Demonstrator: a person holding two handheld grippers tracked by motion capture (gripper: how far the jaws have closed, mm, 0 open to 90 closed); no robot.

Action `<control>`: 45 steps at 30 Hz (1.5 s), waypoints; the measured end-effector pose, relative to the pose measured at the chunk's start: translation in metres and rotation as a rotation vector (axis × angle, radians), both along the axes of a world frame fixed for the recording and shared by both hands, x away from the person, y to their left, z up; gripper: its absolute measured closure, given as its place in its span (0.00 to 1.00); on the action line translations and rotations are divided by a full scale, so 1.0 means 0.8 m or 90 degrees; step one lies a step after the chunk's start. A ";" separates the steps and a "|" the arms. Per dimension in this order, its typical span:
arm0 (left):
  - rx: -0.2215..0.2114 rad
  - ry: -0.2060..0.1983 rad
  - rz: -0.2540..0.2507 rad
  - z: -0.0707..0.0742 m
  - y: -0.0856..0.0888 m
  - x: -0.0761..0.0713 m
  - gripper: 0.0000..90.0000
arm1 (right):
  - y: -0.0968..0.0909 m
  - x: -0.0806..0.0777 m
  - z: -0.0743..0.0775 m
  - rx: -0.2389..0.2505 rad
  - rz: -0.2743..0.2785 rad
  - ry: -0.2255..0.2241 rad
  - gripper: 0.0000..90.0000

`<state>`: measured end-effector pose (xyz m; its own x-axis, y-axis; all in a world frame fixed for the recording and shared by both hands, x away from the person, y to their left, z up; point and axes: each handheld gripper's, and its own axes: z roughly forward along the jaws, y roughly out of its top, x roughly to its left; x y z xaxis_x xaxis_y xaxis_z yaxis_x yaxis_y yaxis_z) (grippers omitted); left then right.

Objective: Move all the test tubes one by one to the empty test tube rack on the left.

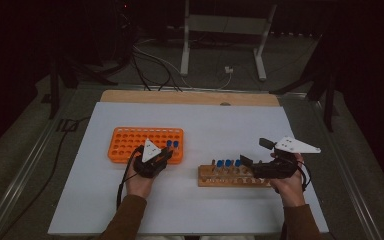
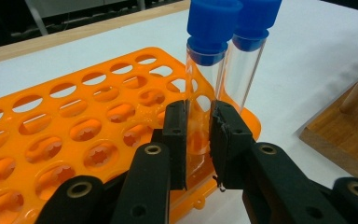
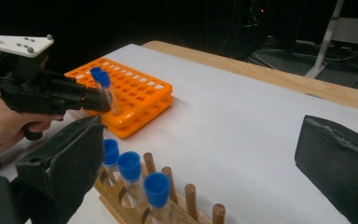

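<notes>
The left gripper (image 2: 198,140) is clamped on a clear blue-capped test tube (image 2: 204,84) standing upright in a hole at the near right corner of the orange tube rack (image 2: 74,126) — a second capped tube (image 2: 247,60) just beside it; the right gripper (image 1: 256,153) hovers with jaws spread wide, holding nothing, over the wooden peg rack (image 1: 230,177) — three blue-capped tubes (image 3: 129,175) stand in it; both racks sit on the white table (image 1: 230,125).

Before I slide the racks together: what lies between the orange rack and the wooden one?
In the high view, bare white table separates the orange rack from the wooden rack; nothing lies in that gap.
</notes>
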<state>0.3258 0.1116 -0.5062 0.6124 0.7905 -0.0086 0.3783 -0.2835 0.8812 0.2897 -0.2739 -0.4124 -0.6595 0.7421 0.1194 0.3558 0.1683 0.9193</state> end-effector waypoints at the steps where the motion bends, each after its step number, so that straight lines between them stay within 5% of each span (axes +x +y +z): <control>1: 0.000 0.002 0.001 0.000 0.000 0.000 0.86 | 0.000 0.000 0.000 0.001 0.001 -0.002 0.03; 4: -0.008 0.011 0.001 0.001 0.001 0.000 0.85 | 0.001 -0.001 0.000 0.001 0.005 -0.002 0.04; 7: 0.000 0.013 0.021 0.003 0.001 0.000 0.72 | 0.001 -0.001 -0.001 0.002 0.007 -0.002 0.04; 16: -0.048 0.022 0.021 0.020 0.021 -0.009 0.51 | 0.000 -0.002 -0.007 0.003 0.011 0.002 0.04; 19: -0.063 0.014 0.038 0.029 0.030 -0.016 0.31 | 0.001 -0.002 -0.012 0.003 0.014 0.005 0.05; 28: -0.104 0.008 0.065 0.051 0.054 -0.033 0.02 | 0.004 -0.003 -0.027 -0.017 0.027 0.022 0.09; 34: -0.106 -0.014 0.078 0.060 0.060 -0.045 0.01 | 0.008 -0.006 -0.039 -0.035 0.046 0.041 0.22; 45: -0.101 -0.023 0.072 0.067 0.059 -0.052 0.01 | 0.022 -0.005 -0.061 -0.091 0.087 0.064 0.61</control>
<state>0.2838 0.1588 -0.4527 0.5222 0.8447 -0.1178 0.3672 -0.0980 0.9250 0.2857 -0.2565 -0.4608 -0.7449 0.6611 0.0895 0.4091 0.3467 0.8441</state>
